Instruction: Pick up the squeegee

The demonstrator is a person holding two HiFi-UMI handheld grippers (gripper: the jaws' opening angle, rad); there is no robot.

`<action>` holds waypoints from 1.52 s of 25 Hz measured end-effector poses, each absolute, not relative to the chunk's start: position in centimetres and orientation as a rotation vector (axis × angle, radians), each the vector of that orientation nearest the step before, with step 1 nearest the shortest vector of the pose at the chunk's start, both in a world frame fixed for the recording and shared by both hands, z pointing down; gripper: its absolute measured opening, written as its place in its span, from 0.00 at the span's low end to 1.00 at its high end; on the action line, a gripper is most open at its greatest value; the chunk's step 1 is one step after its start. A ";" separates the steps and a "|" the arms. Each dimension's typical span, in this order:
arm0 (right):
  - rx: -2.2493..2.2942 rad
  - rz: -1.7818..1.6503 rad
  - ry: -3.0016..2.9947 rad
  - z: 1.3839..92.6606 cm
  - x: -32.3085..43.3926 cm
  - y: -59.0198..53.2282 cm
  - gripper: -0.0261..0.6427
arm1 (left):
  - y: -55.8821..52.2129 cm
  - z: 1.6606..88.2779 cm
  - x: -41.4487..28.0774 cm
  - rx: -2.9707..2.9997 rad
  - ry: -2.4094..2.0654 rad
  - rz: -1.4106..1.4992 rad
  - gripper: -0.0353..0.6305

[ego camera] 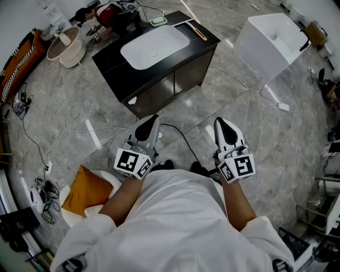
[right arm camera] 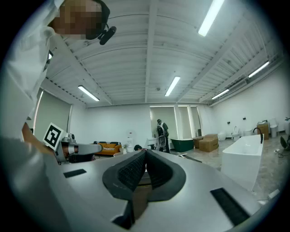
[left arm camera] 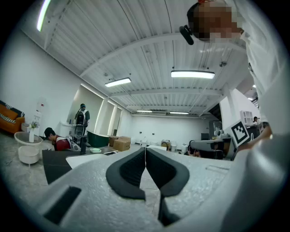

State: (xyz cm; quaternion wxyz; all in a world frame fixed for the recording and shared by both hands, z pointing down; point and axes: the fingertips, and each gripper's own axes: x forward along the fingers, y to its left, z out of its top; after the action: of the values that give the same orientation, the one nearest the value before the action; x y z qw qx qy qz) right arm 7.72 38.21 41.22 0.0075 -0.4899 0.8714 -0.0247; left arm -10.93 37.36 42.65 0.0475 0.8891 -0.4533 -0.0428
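Note:
A black vanity cabinet (ego camera: 133,74) with a white sink (ego camera: 154,47) stands a few steps ahead of me. On the right end of its top lies a thin tool with an orange handle (ego camera: 200,34), which looks like the squeegee, beside a white bar (ego camera: 182,22). My left gripper (ego camera: 150,121) and right gripper (ego camera: 221,124) are held level in front of my body, far short of the cabinet. Both are shut with nothing between the pads. The closed left jaws (left arm camera: 145,156) and right jaws (right arm camera: 146,156) fill their own views, and the squeegee cannot be made out there.
A white freestanding tub (ego camera: 271,42) stands at the right. Cables (ego camera: 74,125) trail across the grey marble floor. An orange cushion (ego camera: 87,191) lies by my left side. A round beige basin (ego camera: 66,47) and a crouching person (ego camera: 109,13) are behind the cabinet.

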 end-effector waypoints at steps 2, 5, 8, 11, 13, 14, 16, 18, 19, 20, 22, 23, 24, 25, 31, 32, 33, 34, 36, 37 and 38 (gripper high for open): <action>-1.541 -0.084 2.715 41.3 7.6 38.0 0.06 | 36.9 42.5 -11.0 2.717 -1.372 -0.130 0.08; -1.554 -0.090 2.703 41.2 7.6 37.6 0.06 | 36.3 42.3 -11.3 2.720 -1.362 -0.133 0.08; -1.587 -0.092 2.694 41.2 8.3 37.7 0.06 | 35.9 42.4 -11.4 2.725 -1.342 -0.139 0.08; -1.634 -0.109 2.692 41.6 9.0 38.0 0.06 | 35.8 43.0 -11.3 2.715 -1.304 -0.150 0.08; -1.657 -0.116 2.698 41.8 9.1 38.1 0.06 | 35.7 43.4 -11.5 2.704 -1.281 -0.158 0.08; -1.664 -0.118 2.700 41.9 9.1 38.2 0.06 | 35.6 43.5 -11.7 2.700 -1.270 -0.160 0.08; -1.674 -0.127 2.692 42.0 9.2 38.1 0.06 | 35.4 43.9 -11.8 2.696 -1.248 -0.163 0.08; -1.681 -0.123 2.677 41.8 9.6 38.1 0.06 | 35.1 44.4 -11.7 2.693 -1.226 -0.170 0.08; -1.684 -0.116 2.671 41.7 9.9 38.0 0.06 | 34.9 44.6 -11.6 2.692 -1.218 -0.172 0.08; -1.687 -0.112 2.668 41.6 10.2 37.9 0.06 | 34.7 44.8 -11.5 2.692 -1.212 -0.173 0.08; -1.698 -0.114 2.664 41.6 10.8 37.9 0.06 | 34.2 45.4 -11.1 2.688 -1.200 -0.175 0.08; -1.706 -0.120 2.663 41.7 11.1 38.0 0.06 | 33.9 45.6 -10.9 2.685 -1.194 -0.176 0.08; -1.715 -0.128 2.663 41.9 11.3 38.0 0.06 | 33.6 45.8 -10.6 2.684 -1.189 -0.174 0.08; -1.721 -0.141 2.662 42.1 11.5 37.9 0.06 | 33.3 46.0 -10.4 2.684 -1.186 -0.171 0.08; -1.698 -0.249 2.646 44.1 12.0 34.7 0.06 | 30.1 46.8 -10.0 2.664 -1.204 -0.128 0.08; -1.695 -0.256 2.638 44.3 12.3 33.6 0.06 | 29.4 46.9 -9.9 2.660 -1.212 -0.120 0.08; -1.689 -0.261 2.633 44.5 12.4 32.6 0.06 | 28.6 47.1 -9.8 2.657 -1.221 -0.113 0.08; -1.677 -0.264 2.633 44.7 12.5 31.4 0.06 | 27.8 47.2 -9.7 2.653 -1.232 -0.107 0.08; -1.641 -0.271 2.647 45.2 12.5 28.8 0.06 | 25.9 47.5 -9.5 2.642 -1.255 -0.094 0.08; -1.621 -0.276 2.657 45.4 12.5 27.4 0.06 | 24.9 47.7 -9.3 2.635 -1.265 -0.087 0.08; -1.600 -0.281 2.665 45.5 12.6 25.9 0.06 | 23.8 47.8 -8.9 2.628 -1.271 -0.080 0.08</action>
State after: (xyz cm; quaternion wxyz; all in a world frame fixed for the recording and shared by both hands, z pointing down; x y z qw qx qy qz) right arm 12.62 25.94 45.52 0.0101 -0.5126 0.8538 -0.0899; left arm -8.95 23.78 47.80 0.1102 0.8944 -0.4326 -0.0271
